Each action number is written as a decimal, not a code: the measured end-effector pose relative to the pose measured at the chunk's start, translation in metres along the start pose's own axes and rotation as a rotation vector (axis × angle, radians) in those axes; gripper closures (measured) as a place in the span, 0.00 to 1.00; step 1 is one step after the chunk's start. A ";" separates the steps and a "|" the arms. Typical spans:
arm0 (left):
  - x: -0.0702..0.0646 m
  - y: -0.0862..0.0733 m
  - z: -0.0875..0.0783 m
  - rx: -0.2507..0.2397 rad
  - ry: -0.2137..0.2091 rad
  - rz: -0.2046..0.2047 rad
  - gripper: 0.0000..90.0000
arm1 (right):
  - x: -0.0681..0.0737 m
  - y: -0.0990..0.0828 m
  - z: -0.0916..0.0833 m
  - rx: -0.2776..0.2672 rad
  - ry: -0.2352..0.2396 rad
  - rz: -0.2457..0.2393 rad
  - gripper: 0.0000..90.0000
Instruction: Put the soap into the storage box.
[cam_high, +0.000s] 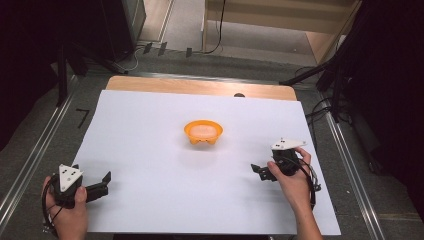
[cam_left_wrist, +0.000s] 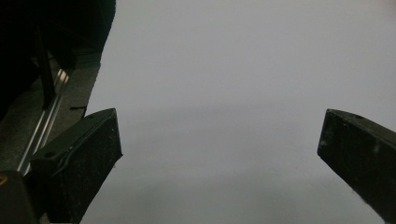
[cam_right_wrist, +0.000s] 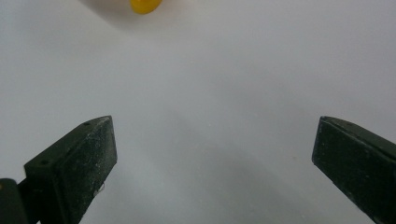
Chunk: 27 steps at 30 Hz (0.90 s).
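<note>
An orange bowl (cam_high: 203, 132) stands upright near the middle of the white sheet (cam_high: 150, 150), and its pale inside looks empty. My left gripper (cam_high: 103, 183) rests at the sheet's near left corner, held in a hand, jaws wide apart with nothing between them. In the left gripper view its own jaws (cam_left_wrist: 219, 144) frame only white sheet. My right gripper (cam_high: 259, 172) sits at the near right, pointing left, also open and empty. The right gripper view (cam_right_wrist: 212, 144) shows the bowl's yellow-orange edge (cam_right_wrist: 144, 5) at the top, far ahead of the jaws.
The white sheet covers a wooden table (cam_high: 200, 86) whose far edge shows bare. Metal rails (cam_high: 30, 155) run along both sides of the table. Dark stands and cables (cam_high: 320, 75) lie on the floor beyond the far edge and to the right.
</note>
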<state>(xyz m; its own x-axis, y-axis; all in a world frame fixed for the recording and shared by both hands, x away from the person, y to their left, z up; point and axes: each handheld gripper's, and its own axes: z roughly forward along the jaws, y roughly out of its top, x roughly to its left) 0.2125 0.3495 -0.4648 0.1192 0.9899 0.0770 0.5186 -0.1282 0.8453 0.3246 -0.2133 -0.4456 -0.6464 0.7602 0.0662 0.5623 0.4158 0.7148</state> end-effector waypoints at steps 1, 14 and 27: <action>0.000 0.000 0.000 0.000 0.001 -0.001 0.00 | 0.000 -0.002 -0.001 -0.001 -0.005 0.001 0.00; 0.001 0.000 0.000 -0.003 -0.001 -0.005 0.00 | -0.005 -0.026 -0.017 -0.043 -0.043 0.057 0.00; 0.001 0.000 -0.001 -0.006 0.005 -0.014 0.00 | -0.014 -0.061 -0.041 -0.071 -0.075 0.114 0.00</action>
<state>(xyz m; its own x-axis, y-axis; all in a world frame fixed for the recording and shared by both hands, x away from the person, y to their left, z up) 0.2121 0.3508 -0.4646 0.1080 0.9919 0.0673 0.5154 -0.1138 0.8493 0.2776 -0.2698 -0.4613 -0.5390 0.8364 0.0995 0.5898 0.2904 0.7535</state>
